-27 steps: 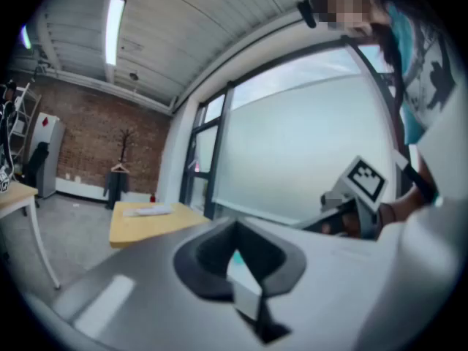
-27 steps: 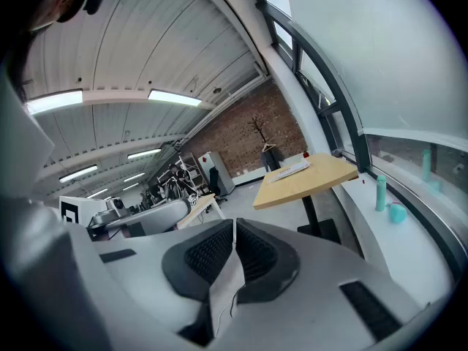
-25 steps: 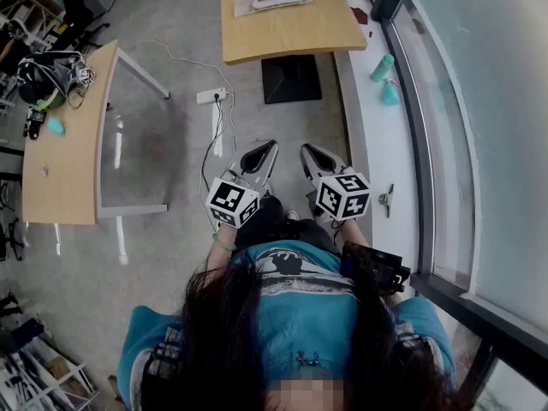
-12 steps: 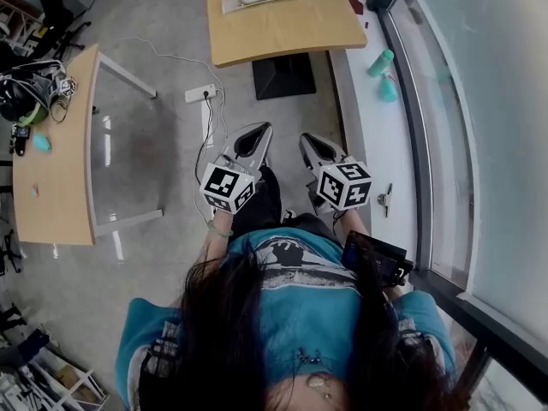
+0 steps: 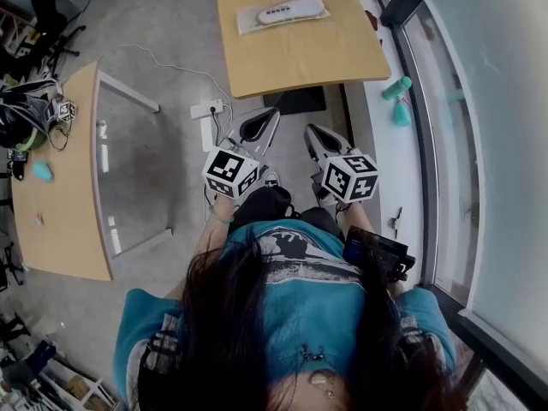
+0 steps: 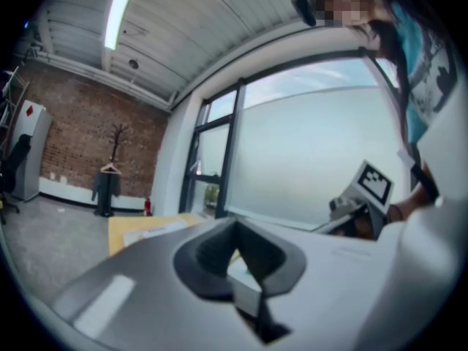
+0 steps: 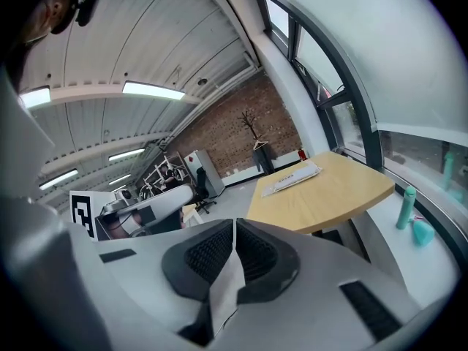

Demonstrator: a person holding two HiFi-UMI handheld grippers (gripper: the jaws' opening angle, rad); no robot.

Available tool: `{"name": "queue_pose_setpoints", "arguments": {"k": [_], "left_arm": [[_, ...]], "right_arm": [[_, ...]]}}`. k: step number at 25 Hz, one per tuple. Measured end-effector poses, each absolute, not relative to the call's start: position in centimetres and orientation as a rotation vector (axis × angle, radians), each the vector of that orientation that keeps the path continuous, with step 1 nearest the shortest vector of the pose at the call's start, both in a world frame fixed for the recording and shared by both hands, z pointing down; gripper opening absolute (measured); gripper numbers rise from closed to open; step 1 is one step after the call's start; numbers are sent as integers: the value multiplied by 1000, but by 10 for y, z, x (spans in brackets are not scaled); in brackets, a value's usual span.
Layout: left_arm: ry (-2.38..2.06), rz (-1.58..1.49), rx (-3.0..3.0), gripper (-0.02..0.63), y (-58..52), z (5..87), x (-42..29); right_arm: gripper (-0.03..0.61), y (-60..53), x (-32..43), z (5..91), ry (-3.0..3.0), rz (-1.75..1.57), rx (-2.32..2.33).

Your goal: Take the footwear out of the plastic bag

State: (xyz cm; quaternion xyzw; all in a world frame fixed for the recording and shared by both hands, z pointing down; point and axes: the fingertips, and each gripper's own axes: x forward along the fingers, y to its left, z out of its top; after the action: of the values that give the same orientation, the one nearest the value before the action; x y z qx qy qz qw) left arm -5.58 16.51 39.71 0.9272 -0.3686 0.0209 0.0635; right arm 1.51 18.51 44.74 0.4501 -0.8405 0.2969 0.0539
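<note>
At the far end of the counter (image 5: 300, 62), close to its back edge, the plastic bag (image 5: 281, 13) lies flat with the pale footwear (image 5: 287, 10) sealed inside it. Short of the counter's near edge, the left claw (image 5: 259, 127) and the right claw (image 5: 317, 138) are held side by side. Both are clenched tight on nothing, so no grip has been made.

The step in hand looks like the approach. To do it well, bring both claws over the counter and release their jaws before they reach the bag. The film is thin and likely to skate on the smooth wood. It seems best to have one claw pinch the plastic alone at one end, clear of the footwear. That claw can hold the bag down against the counter while the other goes in at the mouth and takes the footwear by an edge. Which end of the bag is open cannot be told from here, so check that first. Draw the footwear out level along the counter so the bag is not lifted with it.

By count:
- One plastic bag.
- One footwear shape showing through it. Whether a second lies under it is unclear.
- Two claws.
- Two teal bottles (image 5: 399, 89) on the window ledge (image 5: 377, 135), right of the counter.
- One power strip (image 5: 210, 110) off its near left corner.
- One second counter (image 5: 60, 204), well to its left.
</note>
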Motion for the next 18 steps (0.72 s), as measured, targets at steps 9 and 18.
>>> {"name": "queue_pose_setpoints", "arguments": {"k": [9,18], "left_arm": [[-1077,-19,2724,2,88,416,-85],[-1135,-13,2683,2,20,424,-90]], "right_arm": [[20,121,0,462,-2444,930,1399],[20,46,1,469,-2452,965,1363]]}}
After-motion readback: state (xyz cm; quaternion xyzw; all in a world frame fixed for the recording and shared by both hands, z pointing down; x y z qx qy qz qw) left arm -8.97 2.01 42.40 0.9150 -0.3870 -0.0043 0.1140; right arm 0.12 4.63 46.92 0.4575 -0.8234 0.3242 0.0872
